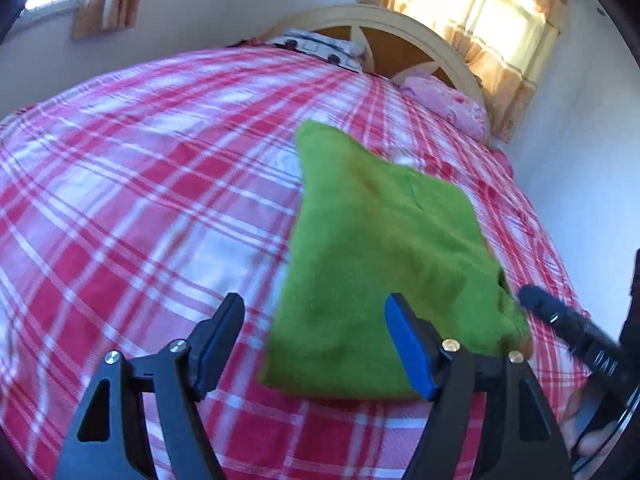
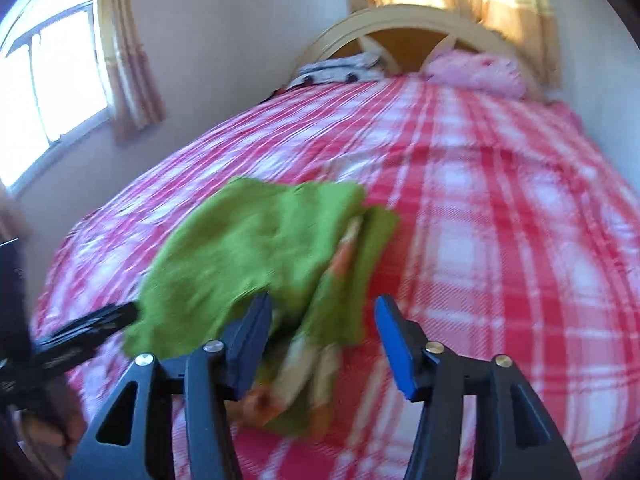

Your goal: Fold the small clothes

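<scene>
The green garment lies folded on the bed, at twelve o'clock. It looks soft, light (best pinched at corners). Left gripper and right gripper: jaws apart, empty.

Two matching handheld grippers
Left gripper and right gripper: black angular arms, brass-coloured screws, one blue pad each.

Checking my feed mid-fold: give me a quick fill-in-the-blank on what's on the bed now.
1. The folded cloth is ____ in colour.
2. It lies on a red-and-white ____ bedspread.
3. The left gripper holds ____.
4. The pillow at the headboard is ____.

Answers: green; plaid; nothing; pink
</scene>
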